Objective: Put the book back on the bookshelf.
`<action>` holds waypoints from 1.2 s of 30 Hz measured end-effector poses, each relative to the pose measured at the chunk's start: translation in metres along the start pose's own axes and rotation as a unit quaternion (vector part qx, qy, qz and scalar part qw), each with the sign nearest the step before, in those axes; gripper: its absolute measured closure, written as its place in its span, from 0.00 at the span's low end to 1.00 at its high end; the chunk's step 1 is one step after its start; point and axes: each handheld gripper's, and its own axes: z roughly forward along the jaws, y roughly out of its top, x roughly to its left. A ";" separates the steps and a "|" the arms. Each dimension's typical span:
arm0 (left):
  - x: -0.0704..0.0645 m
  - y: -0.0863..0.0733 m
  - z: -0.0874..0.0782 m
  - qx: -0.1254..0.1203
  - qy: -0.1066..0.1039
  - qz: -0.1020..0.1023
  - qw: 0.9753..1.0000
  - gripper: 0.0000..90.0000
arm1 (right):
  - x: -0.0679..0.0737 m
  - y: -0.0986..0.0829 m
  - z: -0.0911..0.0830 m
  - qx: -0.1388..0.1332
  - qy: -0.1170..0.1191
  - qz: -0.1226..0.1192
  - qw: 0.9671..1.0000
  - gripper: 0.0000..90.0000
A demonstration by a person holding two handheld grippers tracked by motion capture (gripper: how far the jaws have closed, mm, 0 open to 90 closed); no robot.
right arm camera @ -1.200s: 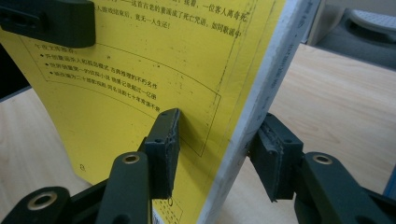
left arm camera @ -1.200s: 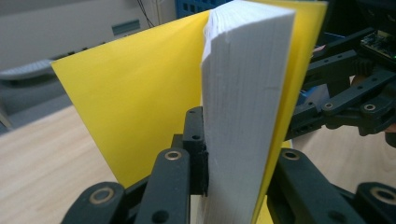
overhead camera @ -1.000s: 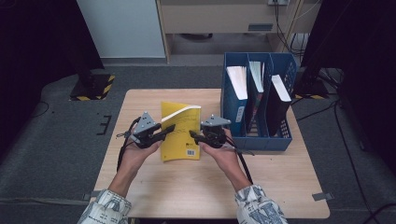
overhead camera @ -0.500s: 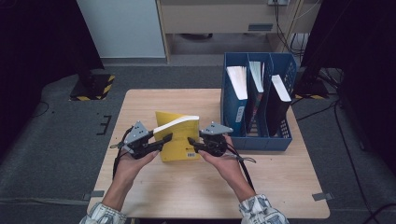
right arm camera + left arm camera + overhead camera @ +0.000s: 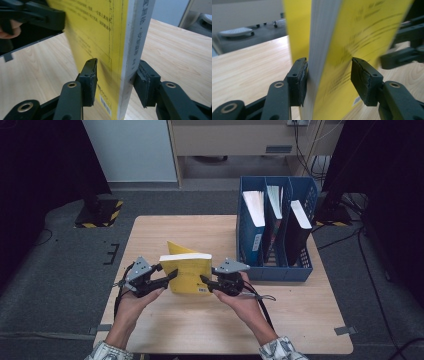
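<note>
A yellow paperback (image 5: 190, 274) stands on edge on the wooden table (image 5: 200, 330), white page block up, held from both sides. My left gripper (image 5: 170, 276) grips its left side. In the left gripper view the left gripper (image 5: 328, 82) has one jaw against the page block and the other against the yellow paperback's (image 5: 342, 50) front cover, while a loose cover hangs apart behind. My right gripper (image 5: 205, 281) grips the right side. In the right gripper view the right gripper (image 5: 116, 83) clamps the yellow paperback (image 5: 100, 37) across its cover and white spine.
A blue file holder (image 5: 275, 269) stands at the table's right, with upright books and papers in its slots. Bare wood lies in front of and to the left of the hands. Dark floor, cables and a cabinet surround the table.
Both hands have drawn the book nearer to the person and lower. Its page block now stands more upright, with the covers closer together.
</note>
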 end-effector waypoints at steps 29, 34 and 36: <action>0.003 -0.031 0.012 0.029 0.014 -0.033 0.999 0.48 | 0.008 0.012 0.004 -0.014 0.054 -0.020 0.998 0.45; 0.001 -0.038 0.007 0.039 0.022 -0.029 0.999 0.47 | 0.009 0.015 0.002 -0.016 0.057 -0.024 0.998 0.52; 0.003 -0.042 0.004 0.046 0.026 -0.032 0.998 0.47 | 0.009 0.016 0.002 -0.018 0.058 -0.023 0.998 0.53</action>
